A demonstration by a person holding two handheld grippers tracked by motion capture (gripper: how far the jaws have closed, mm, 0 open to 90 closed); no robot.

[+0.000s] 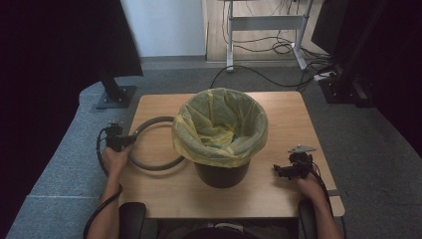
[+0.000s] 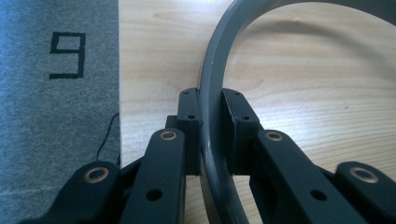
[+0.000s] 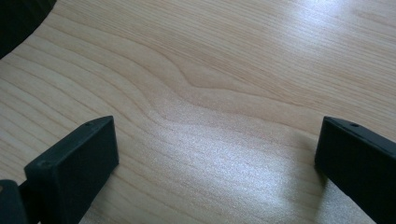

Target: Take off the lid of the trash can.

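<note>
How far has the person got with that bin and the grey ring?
Done: the yellow bag already lines the bin. In hand: the left gripper is clamped on the grey ring, which lies on the table. Left: the ring isn't on the bin yet.

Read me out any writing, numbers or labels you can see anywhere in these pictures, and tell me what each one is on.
"9": a black, blocky digit on the grey carpet beside the table edge, in the left gripper view.
No other text can be read: the grey ring, the bin and its yellow bag carry no legible lettering.
</note>
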